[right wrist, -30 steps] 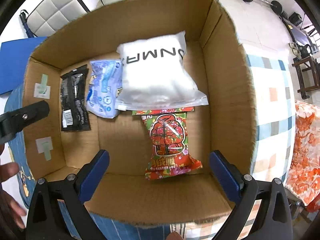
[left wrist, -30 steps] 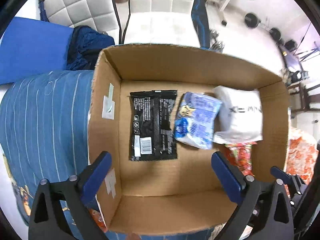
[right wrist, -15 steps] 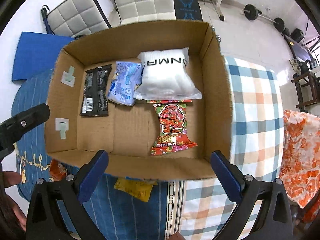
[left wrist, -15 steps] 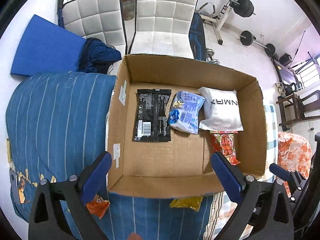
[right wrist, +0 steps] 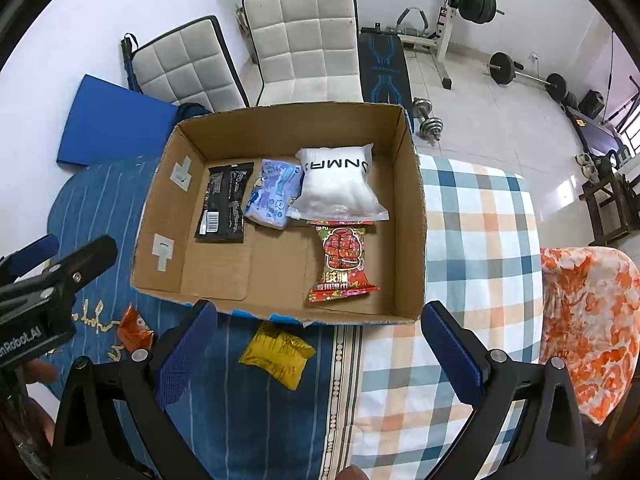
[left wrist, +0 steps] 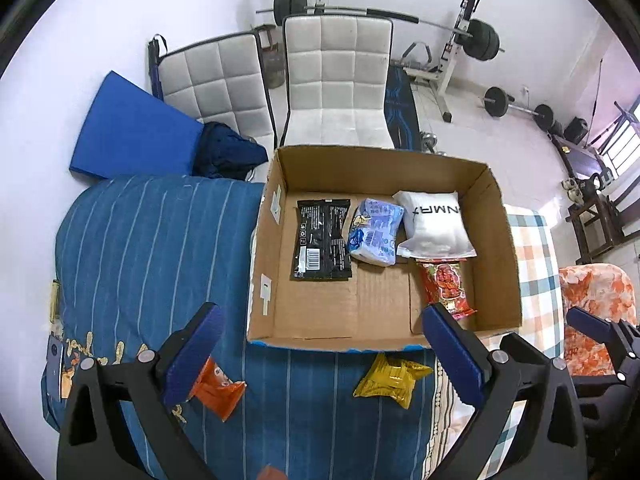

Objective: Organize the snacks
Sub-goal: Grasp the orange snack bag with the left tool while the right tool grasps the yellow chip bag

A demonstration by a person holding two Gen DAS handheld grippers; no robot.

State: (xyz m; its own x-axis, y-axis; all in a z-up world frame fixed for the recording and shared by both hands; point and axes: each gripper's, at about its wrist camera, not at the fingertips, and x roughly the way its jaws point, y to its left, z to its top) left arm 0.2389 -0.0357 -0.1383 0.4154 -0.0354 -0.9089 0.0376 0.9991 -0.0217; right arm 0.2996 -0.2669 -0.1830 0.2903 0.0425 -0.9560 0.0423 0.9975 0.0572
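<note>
An open cardboard box (left wrist: 264,256) (right wrist: 412,208) rests on the bed. Inside lie a black packet (left wrist: 323,238) (right wrist: 224,210), a pale blue packet (left wrist: 376,232) (right wrist: 274,198), a white pouch (left wrist: 434,224) (right wrist: 340,186) and a red packet (left wrist: 446,286) (right wrist: 344,264). Outside, near the box's front wall, a yellow packet (left wrist: 392,378) (right wrist: 278,352) and an orange packet (left wrist: 216,388) (right wrist: 134,328) lie on the blue cover. My left gripper (left wrist: 324,354) is open and empty above the bed's front. The right gripper (right wrist: 316,354) is also open and empty, just above the yellow packet.
The bed has a blue striped cover (left wrist: 140,248) on the left and a checked cover (right wrist: 476,248) on the right. An orange floral cloth (right wrist: 588,320) lies at the far right. Two white padded chairs (left wrist: 336,88) and weight equipment (left wrist: 476,40) stand behind.
Both grippers have pulled up and back from over the box. The box now looks smaller, and the yellow and orange packets on the bed have come into view.
</note>
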